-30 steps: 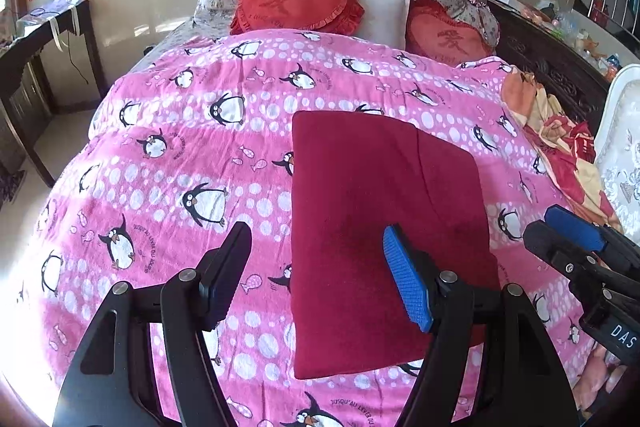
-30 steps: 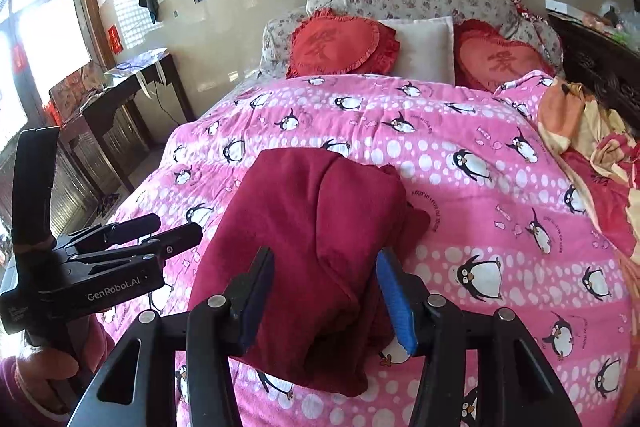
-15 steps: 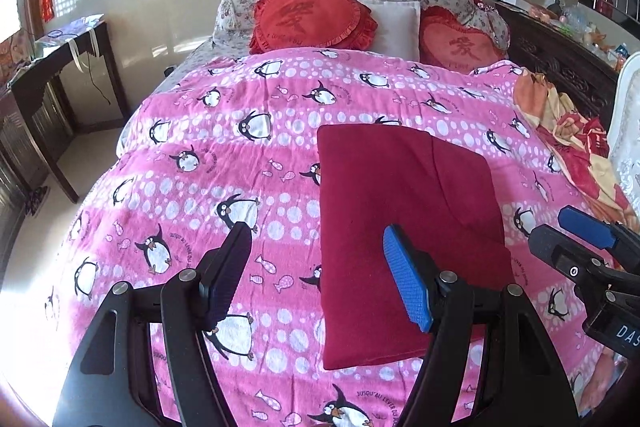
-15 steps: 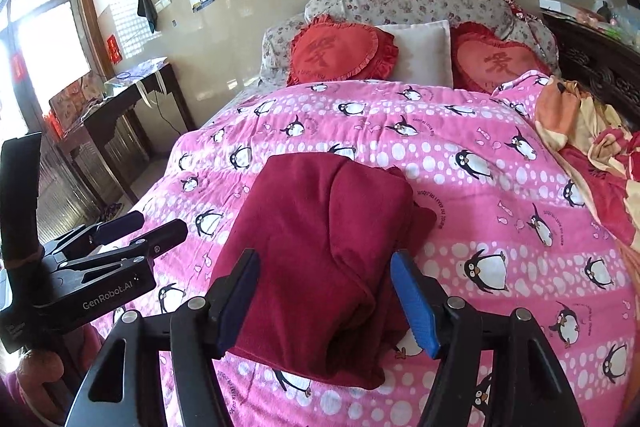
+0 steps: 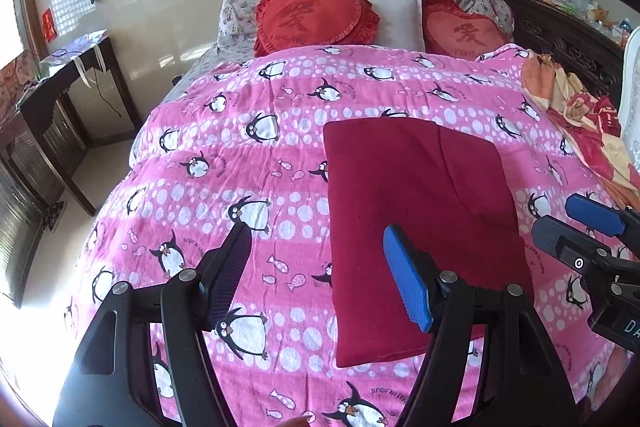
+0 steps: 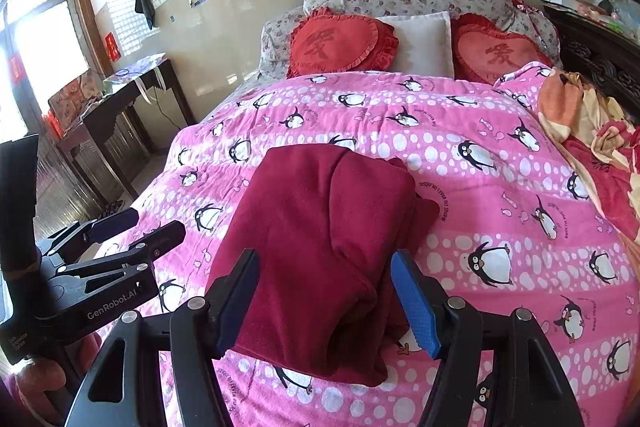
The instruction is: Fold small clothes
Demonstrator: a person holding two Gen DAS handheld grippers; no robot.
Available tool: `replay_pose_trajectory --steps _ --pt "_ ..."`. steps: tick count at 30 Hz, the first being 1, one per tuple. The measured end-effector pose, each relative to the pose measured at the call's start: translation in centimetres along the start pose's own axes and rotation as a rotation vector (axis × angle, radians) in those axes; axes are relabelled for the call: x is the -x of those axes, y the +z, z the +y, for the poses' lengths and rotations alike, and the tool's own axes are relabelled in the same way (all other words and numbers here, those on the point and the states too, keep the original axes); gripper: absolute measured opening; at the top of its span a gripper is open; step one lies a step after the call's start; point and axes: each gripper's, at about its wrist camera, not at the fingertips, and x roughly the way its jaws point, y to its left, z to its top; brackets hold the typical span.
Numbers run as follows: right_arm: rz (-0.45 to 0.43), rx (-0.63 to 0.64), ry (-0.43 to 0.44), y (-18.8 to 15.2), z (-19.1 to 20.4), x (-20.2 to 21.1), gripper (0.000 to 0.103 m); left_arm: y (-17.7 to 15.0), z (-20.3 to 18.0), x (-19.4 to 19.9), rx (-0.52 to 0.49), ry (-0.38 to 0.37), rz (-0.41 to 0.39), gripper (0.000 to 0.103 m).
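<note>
A bed's pink penguin quilt (image 5: 224,187) carries a folded dark-red garment (image 5: 420,219) in the middle. Two red heart cushions (image 5: 316,17) lie far, a crumpled orange blanket (image 5: 576,115) right.

Open pink quilt (image 5: 240,155) left of folded garment (image 5: 420,219), crumpled blanket (image 5: 580,123) crowding right edge

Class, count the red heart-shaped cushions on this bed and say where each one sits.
2. One heart cushion leans against the floral pillows left of the white pillow; the other heart cushion sits right of it, its lower edge behind the pink penguin blanket. None else visible.
</note>
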Motion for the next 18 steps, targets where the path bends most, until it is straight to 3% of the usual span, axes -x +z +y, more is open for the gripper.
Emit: replay_pose_trajectory --steps 18 --pt "0.02 -0.003 0.006 -0.32 -0.05 -0.58 0.066 0.14 -0.3 0.03 0.001 -0.015 -0.002 0.069"
